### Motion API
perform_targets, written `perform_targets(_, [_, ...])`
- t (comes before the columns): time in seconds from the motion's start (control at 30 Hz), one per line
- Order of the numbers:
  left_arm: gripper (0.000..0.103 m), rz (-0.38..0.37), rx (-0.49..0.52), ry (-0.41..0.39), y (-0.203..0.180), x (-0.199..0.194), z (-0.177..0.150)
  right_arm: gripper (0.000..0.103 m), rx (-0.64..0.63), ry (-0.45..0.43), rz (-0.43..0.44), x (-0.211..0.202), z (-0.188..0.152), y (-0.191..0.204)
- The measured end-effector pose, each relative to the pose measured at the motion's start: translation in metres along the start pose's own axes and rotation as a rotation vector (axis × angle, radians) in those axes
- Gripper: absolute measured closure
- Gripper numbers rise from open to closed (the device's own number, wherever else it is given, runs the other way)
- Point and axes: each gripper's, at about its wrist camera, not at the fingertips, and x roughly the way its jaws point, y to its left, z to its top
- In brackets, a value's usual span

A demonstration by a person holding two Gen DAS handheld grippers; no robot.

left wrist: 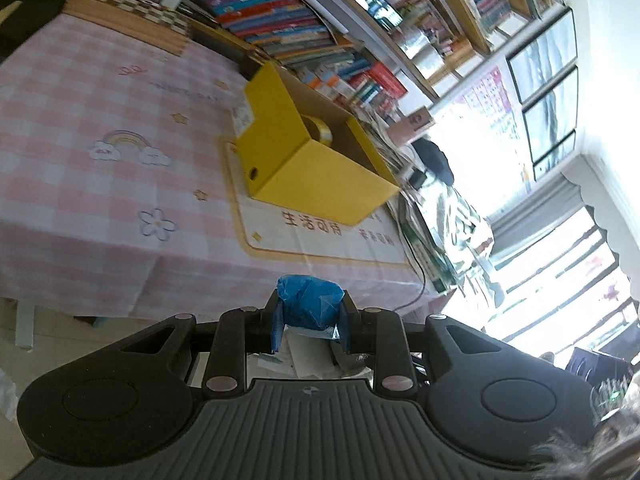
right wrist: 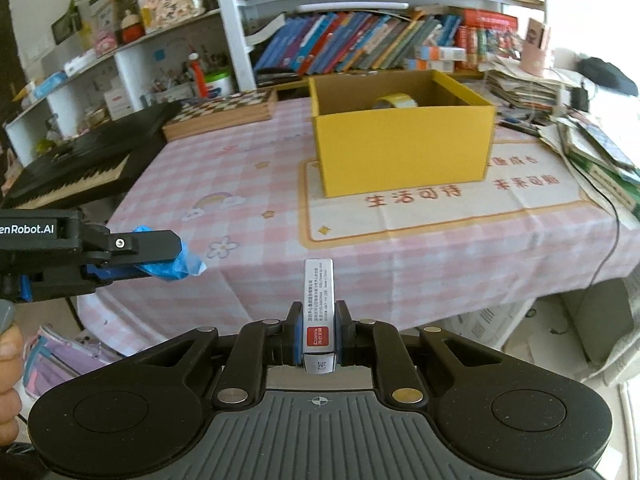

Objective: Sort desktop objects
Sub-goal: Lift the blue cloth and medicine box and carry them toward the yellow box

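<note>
An open yellow box [right wrist: 404, 148] stands on the pink checked tablecloth [right wrist: 240, 184], with a roll of yellow tape [right wrist: 396, 102] inside. It also shows in the left wrist view [left wrist: 308, 160], with the tape roll [left wrist: 318, 130]. My left gripper [left wrist: 310, 312] is shut on a crumpled blue bag [left wrist: 310, 300], held off the table's front edge; it shows from the side in the right wrist view [right wrist: 176, 260]. My right gripper [right wrist: 318, 320] is shut on a small white and red box [right wrist: 318, 308], held in front of the table.
A chessboard box [right wrist: 224, 114] and a black keyboard [right wrist: 80, 160] lie at the table's far left. Stacked papers and books [right wrist: 592, 148] with a cable [right wrist: 612, 232] crowd the right side. Bookshelves [right wrist: 360, 40] stand behind the table.
</note>
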Motion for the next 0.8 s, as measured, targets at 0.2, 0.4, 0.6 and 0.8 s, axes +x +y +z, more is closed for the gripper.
perform_targets(0.2, [0.079,-0.006,0.015,0.013,-0.012,0.014,0.002,0.089,0.014,-0.005,-0.011,-0.001,0.004,-0.016])
perform_targets(0.4, [0.079,-0.008,0.026,0.030,-0.024,0.031,0.005,0.089,0.025,-0.001,-0.011,0.001,0.009,-0.033])
perform_targets(0.6, [0.079,0.001,0.033,0.046,-0.037,0.052,0.006,0.089,0.033,0.008,-0.001,0.009,0.015,-0.054])
perform_targets(0.8, [0.079,0.023,0.026,0.046,-0.052,0.075,0.009,0.089,0.027,0.024,0.021,0.020,0.027,-0.078])
